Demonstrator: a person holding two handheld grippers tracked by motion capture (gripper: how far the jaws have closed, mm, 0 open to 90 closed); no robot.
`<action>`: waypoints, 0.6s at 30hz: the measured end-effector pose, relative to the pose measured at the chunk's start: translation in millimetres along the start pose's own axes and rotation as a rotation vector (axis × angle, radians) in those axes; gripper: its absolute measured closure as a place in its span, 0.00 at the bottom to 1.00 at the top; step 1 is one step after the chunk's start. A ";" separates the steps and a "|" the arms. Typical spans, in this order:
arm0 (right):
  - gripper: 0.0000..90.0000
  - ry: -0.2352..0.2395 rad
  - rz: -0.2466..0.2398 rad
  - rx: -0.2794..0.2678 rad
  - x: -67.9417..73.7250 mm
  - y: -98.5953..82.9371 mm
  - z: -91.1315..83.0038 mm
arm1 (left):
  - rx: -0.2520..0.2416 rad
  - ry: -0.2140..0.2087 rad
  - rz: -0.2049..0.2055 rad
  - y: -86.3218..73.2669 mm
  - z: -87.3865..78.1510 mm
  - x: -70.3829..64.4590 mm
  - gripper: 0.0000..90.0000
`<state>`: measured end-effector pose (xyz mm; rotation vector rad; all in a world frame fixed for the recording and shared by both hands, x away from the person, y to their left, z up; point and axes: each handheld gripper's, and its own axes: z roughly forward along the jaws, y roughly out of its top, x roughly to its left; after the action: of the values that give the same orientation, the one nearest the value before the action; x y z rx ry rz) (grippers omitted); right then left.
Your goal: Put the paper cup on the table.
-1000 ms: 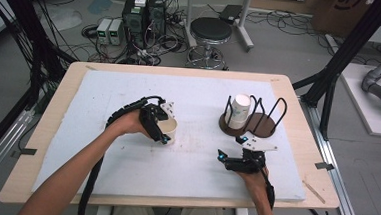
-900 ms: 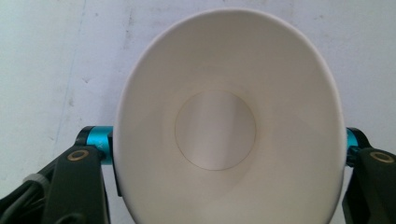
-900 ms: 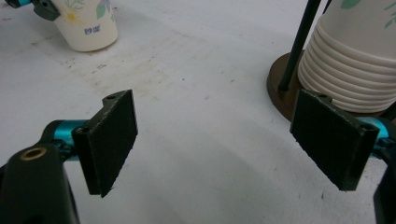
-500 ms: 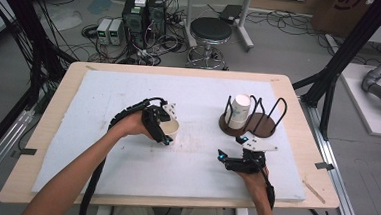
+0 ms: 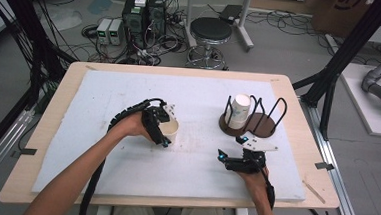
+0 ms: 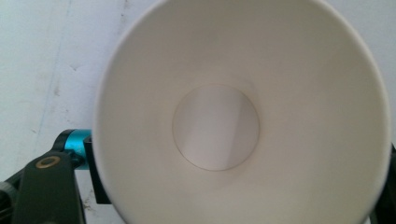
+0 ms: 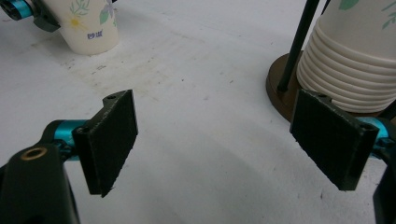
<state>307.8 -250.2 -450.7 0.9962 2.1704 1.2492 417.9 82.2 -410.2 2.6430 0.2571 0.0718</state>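
Left gripper (image 5: 163, 131): fingers closed on cup (image 5: 169, 130), centre-left of the high view, barely shifted over the last second; cup upright on tabletop (image 5: 129, 91).
Right gripper (image 5: 233, 155): fingers wide apart, empty, below stack (image 5: 238, 111) in rack (image 5: 257, 122).
Judgement: cup parked, release pending.

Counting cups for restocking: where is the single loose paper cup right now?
High view: paper cup sits left of centre on the white mat, held in the left tongs.
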 end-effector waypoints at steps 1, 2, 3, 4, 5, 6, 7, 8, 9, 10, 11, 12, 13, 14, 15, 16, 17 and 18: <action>0.17 0.000 0.000 0.000 0.0 0.0 0.0 | 0.001 -0.003 -0.001 -0.7 -0.2 -0.3 0.22; 0.17 0.000 0.000 0.001 0.0 0.0 0.0 | 0.007 0.001 0.001 -1.4 -1.1 -0.2 0.22; 0.17 0.001 0.002 -0.001 0.0 0.0 0.1 | 0.006 0.004 0.001 -2.2 -2.4 0.1 0.22; 0.17 0.001 0.003 -0.001 -0.1 0.0 0.0 | 0.004 0.005 -0.004 -3.3 -4.3 0.2 0.22; 0.17 0.001 0.008 0.001 0.3 -0.1 -0.2 | 0.002 0.006 -0.006 -4.7 -6.3 0.1 0.22; 0.17 0.001 0.007 0.000 0.2 -0.1 -0.3 | 0.001 0.004 -0.004 -6.3 -8.3 -0.3 0.22; 0.17 -0.001 0.002 -0.004 -0.2 -0.1 -0.3 | -0.008 0.002 -0.005 -9.2 -10.6 -1.1 0.22; 0.17 0.002 0.007 0.000 0.1 -0.1 -0.4 | -0.017 0.004 -0.010 -11.5 -12.0 -1.9 0.22; 0.17 0.001 0.004 -0.002 -0.3 -0.1 -0.3 | -0.023 0.006 -0.014 -14.9 -13.8 -2.4 0.22; 0.17 0.001 0.002 -0.003 -0.4 -0.1 -0.4 | -0.028 0.014 -0.020 -18.9 -15.5 -3.1 0.22; 0.17 0.004 0.003 -0.003 -0.5 -0.2 -0.4 | -0.034 0.019 -0.029 -23.3 -17.9 -4.1 0.22; 0.17 0.005 0.002 -0.003 -0.7 -0.2 -0.5 | -0.042 0.025 -0.034 -28.1 -20.8 -4.8 0.22; 0.17 0.006 0.002 -0.005 -0.9 -0.3 -0.6 | -0.054 0.030 -0.042 -34.7 -24.4 -6.3 0.22; 0.17 0.008 0.001 -0.006 -1.0 -0.4 -0.6 | -0.066 0.038 -0.054 -40.3 -27.6 -8.2 0.22; 0.17 0.009 0.003 -0.006 -1.0 -0.3 -0.7 | -0.072 0.045 -0.061 -44.6 -30.5 -9.4 0.22; 0.17 0.009 0.003 -0.006 -1.0 -0.3 -0.6 | -0.094 0.055 -0.074 -52.1 -34.9 -12.0 0.22; 0.17 0.008 0.003 -0.005 -1.0 -0.3 -0.5 | -0.104 0.063 -0.082 -56.5 -37.7 -13.6 0.22; 0.17 0.008 0.002 -0.006 -1.1 -0.3 -0.4 | -0.115 0.073 -0.086 -62.1 -41.7 -15.4 0.22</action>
<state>308.1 -251.4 -450.7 0.9926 2.1711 1.2617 388.3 152.2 -402.6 2.5152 0.3786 0.1501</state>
